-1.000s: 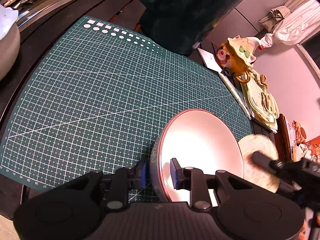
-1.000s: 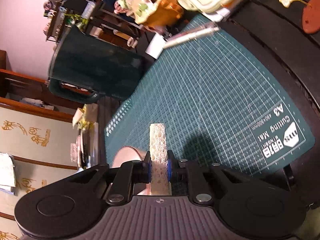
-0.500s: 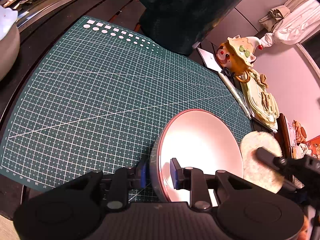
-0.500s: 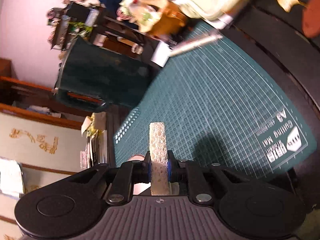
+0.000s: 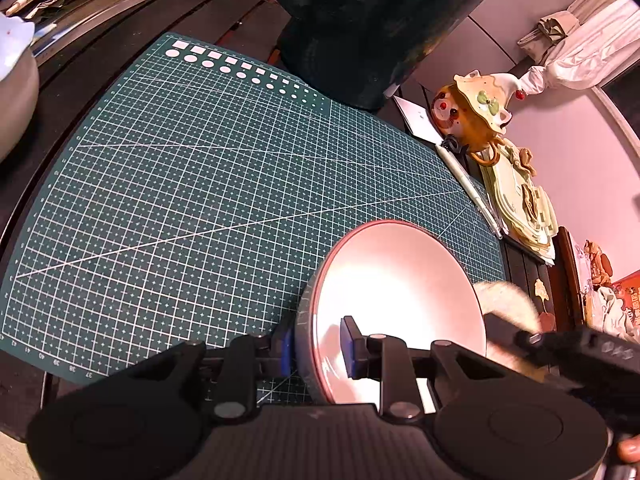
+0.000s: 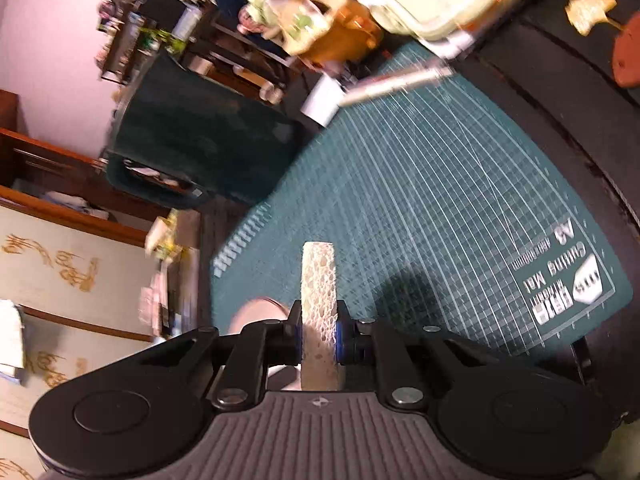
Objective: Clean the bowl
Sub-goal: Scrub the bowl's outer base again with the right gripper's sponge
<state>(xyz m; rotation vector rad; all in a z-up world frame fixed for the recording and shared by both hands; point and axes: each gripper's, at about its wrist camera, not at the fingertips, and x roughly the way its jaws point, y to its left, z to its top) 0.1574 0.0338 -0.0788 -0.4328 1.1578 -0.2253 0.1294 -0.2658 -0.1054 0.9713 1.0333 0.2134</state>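
Observation:
A pale pink bowl (image 5: pixel 400 292) with a reddish rim and grey outside is held tilted on edge above the green cutting mat (image 5: pixel 200 184). My left gripper (image 5: pixel 318 346) is shut on the bowl's near rim, one pad inside and one outside. A round, pale sponge (image 5: pixel 506 304), blurred, sits just beyond the bowl's right rim, held by my right gripper (image 5: pixel 528 336). In the right wrist view my right gripper (image 6: pixel 318 336) is shut on the sponge (image 6: pixel 317 280), seen edge-on. A sliver of the bowl (image 6: pixel 260 312) shows to the lower left of it.
A large dark green jug (image 5: pixel 372 28) stands at the mat's far edge. A bear figurine (image 5: pixel 476 112), a pen (image 5: pixel 468 184) and stacked pale dishes (image 5: pixel 520 200) lie along the right side. A grey bowl (image 5: pixel 12 104) sits at the far left.
The right gripper with the sponge has swung and moved in toward the bowl's right rim; the sponge now blurs. The left gripper and the bowl have stayed still.

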